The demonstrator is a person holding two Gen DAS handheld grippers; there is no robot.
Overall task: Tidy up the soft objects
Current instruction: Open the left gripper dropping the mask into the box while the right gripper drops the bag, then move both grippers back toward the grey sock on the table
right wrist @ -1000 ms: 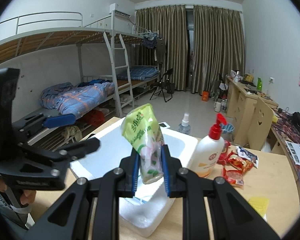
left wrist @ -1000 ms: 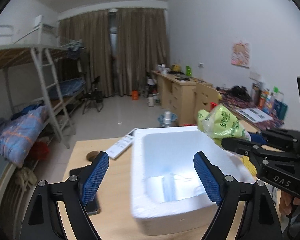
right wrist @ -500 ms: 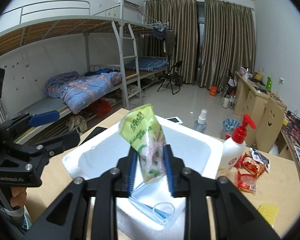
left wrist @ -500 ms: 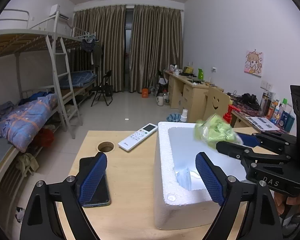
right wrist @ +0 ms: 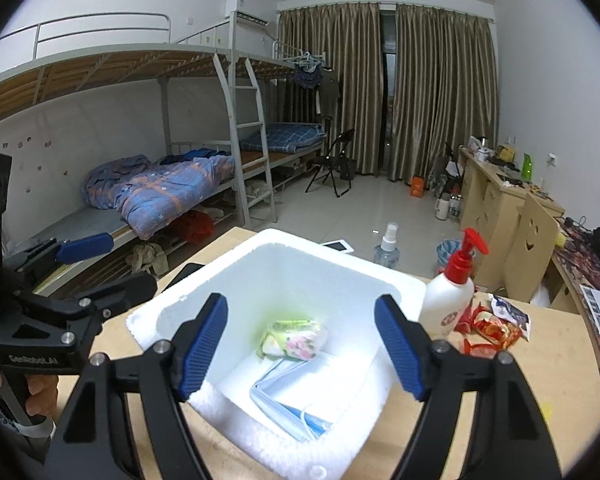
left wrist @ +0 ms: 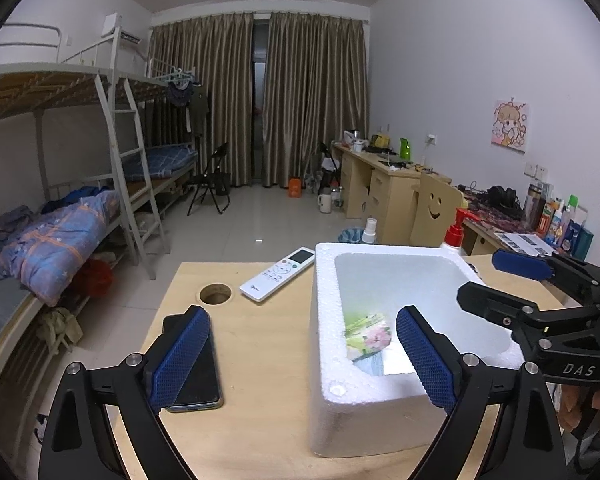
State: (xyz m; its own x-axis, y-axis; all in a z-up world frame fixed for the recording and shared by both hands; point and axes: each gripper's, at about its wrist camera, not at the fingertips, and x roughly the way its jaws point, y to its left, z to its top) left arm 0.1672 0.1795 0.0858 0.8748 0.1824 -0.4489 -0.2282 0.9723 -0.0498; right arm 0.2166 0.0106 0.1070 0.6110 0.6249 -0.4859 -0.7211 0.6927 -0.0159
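A white foam box stands on the wooden table. Inside it lie a green tissue pack and blue face masks. The pack also shows in the left wrist view, inside the foam box. My right gripper is open and empty, held above the box over the pack. My left gripper is open and empty, straddling the box's left wall. Each gripper shows in the other's view, the right gripper and the left gripper.
A black phone, a white remote and a round cable hole are left of the box. A pump bottle, red snack packets and a spray bottle stand to its right and behind.
My right gripper opened and let go of the green tissue pack, which dropped into the foam box. My left gripper shifted left relative to the box.
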